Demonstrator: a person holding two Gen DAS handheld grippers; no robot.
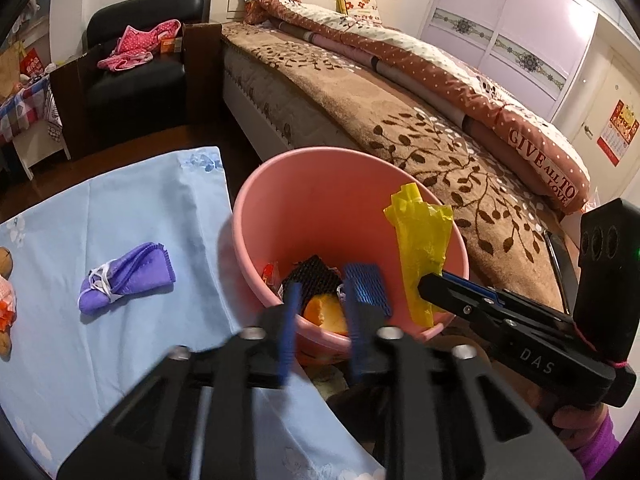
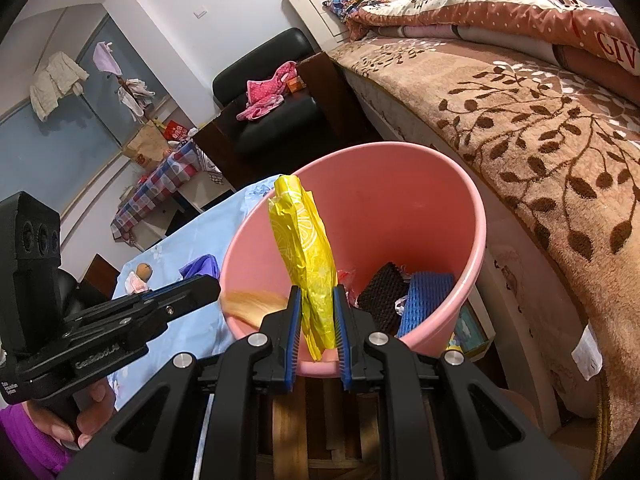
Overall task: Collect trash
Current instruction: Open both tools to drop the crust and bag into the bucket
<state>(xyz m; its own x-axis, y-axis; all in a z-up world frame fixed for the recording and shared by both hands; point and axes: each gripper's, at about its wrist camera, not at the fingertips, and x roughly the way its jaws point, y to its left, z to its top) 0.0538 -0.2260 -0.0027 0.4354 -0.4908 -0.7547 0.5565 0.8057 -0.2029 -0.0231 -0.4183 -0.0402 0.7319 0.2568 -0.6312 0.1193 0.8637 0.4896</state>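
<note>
A pink bucket (image 1: 280, 216) (image 2: 472, 240) stands between the blue-clothed table and the bed. It holds black and blue foam nets (image 1: 316, 276) (image 2: 426, 296) and an orange peel (image 1: 324, 312). My right gripper (image 2: 316, 320) (image 1: 430, 284) is shut on a yellow plastic wrapper (image 2: 308, 248) (image 1: 420, 248), held upright over the bucket's near rim. My left gripper (image 1: 320, 316) (image 2: 208, 288) is open and empty above the bucket's near left edge. A blurred yellowish piece (image 2: 248, 304) is at the bucket's left rim. A purple cloth (image 1: 128, 276) lies on the table.
The table with a light blue cloth (image 1: 120, 220) is on the left, with small orange and brown items (image 1: 6, 300) at its left edge. A bed with a brown blanket (image 1: 400, 128) runs along the right. A black armchair (image 1: 140, 72) stands behind.
</note>
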